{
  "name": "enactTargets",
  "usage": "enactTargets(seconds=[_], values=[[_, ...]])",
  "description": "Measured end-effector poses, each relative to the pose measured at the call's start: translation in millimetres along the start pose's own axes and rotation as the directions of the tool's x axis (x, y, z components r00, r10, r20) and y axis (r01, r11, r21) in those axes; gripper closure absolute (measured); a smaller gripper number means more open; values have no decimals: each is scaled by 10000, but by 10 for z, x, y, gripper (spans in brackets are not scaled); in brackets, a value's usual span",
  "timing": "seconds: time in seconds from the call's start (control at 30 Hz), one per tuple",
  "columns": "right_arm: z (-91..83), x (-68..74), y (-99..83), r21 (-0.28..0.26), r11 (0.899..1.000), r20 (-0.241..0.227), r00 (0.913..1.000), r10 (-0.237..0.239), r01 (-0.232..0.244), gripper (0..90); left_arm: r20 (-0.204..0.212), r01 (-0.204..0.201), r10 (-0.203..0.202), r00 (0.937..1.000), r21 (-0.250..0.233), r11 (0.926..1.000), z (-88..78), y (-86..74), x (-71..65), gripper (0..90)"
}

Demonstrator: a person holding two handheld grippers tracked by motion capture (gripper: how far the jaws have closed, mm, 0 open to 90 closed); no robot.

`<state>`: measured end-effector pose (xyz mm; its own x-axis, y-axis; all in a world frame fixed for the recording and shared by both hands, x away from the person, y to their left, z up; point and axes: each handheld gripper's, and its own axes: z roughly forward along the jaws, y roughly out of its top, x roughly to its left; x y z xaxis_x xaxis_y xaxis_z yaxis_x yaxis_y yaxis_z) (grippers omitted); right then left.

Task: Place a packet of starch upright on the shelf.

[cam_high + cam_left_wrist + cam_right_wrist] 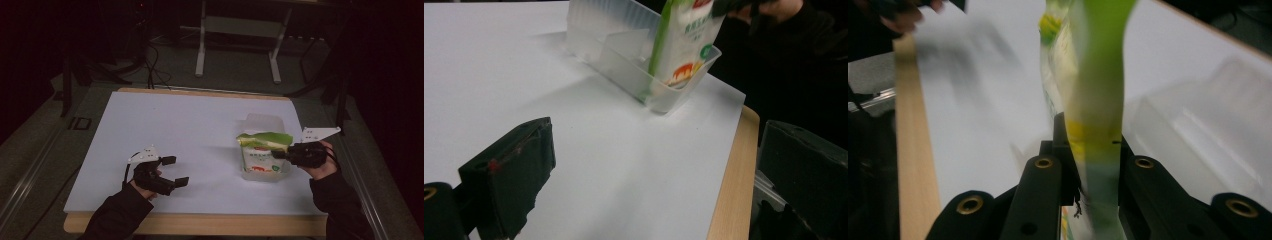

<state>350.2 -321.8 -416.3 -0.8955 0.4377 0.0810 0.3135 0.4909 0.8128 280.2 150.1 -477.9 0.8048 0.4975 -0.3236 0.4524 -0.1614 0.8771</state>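
Green and white, the snack bag hangs from the right gripper, whose jaws are clamped on its crimped top edge; in the right gripper view the green seal runs straight up between the two black fingers. Below the fingertips, the bag's bottom is already inside the near end of the clear plastic bin, with the bin's divider on the far side of it, away from the fingers. To finish well, I would judge that the bag should go straight down, kept upright so its lower corners clear the bin's near wall rather than catching on the rim. Letting go only once the base rests on the bin floor should stop it tipping over the low edge. The pinch sits high on a thin seal, so a sideways tug could slip it. The left gripper rests on the white table, its fingers apart and holding nothing, well apart from the bin; it could steady the bin if that slides.
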Motion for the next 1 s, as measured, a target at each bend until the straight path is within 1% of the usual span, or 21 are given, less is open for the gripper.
enactTargets(seconds=[0.03,0.1,0.17,0.3,0.4,0.47,0.53,0.57,0.63,0.67,0.73,0.77,0.8,0.83,0.9,0.93,1.0], values=[[19,-26,-69,31,9999,49,9999,126,-127,832,-3,-3,3,10000,4,10000,6,-4,-1,25],[-1,-77,-172,-266,9985,51,9988,485,-483,832,8,-47,47,10000,77,10000,17,-11,-2,25],[-20,-104,-225,-332,9978,166,9981,585,-580,832,35,-65,65,10000,90,9999,30,-16,-4,25],[-27,-99,-251,-410,9971,254,9975,659,-648,829,50,-171,171,9998,140,9998,54,-21,-15,24],[-22,-85,-245,-390,9964,420,9961,775,-759,791,15,-355,354,9994,201,9992,65,-33,-35,24],[-22,-65,-251,-402,9951,616,9937,931,-907,718,-33,-526,527,9986,282,9982,64,-40,-45,24],[-32,-32,-263,-623,9910,876,9884,1240,-1188,629,-188,-631,638,9978,372,9973,65,-52,-48,25],[-46,-15,-268,-696,9885,970,9853,1406,-1342,598,-240,-655,665,9975,404,9970,64,-62,-47,24],[-74,24,-273,-952,9850,1116,9818,1540,-1437,489,-249,-611,622,9978,427,9972,66,-86,-38,25],[-89,49,-268,-1049,9849,1223,9811,1503,-1378,451,-251,-579,591,9979,459,9973,66,-98,-35,25],[-127,88,-249,-1240,9848,1599,9771,1406,-1214,357,-251,-580,593,9979,481,9972,67,-113,-31,25],[-152,97,-236,-1369,9830,1601,9766,1437,-1222,348,-257,-580,593,9979,484,9971,64,-116,-30,25],[-178,104,-220,-1513,9798,1594,9750,1549,-1309,322,-253,-562,574,9980,464,9973,61,-117,-33,24],[-204,115,-204,-1691,9771,1637,9739,1574,-1295,282,-292,-575,589,9978,474,9972,59,-118,-35,25],[-253,148,-176,-2041,9733,1843,9724,1432,-1046,223,-376,-622,641,9972,480,9969,59,-128,-40,24],[-278,166,-163,-2262,9689,1940,9702,1455,-1001,194,-347,-577,594,9976,471,9972,63,-137,-41,24],[-321,211,-127,-2513,9643,1952,9714,1353,-838,146,-301,-548,565,9979,553,9970,76,-154,-43,25]])
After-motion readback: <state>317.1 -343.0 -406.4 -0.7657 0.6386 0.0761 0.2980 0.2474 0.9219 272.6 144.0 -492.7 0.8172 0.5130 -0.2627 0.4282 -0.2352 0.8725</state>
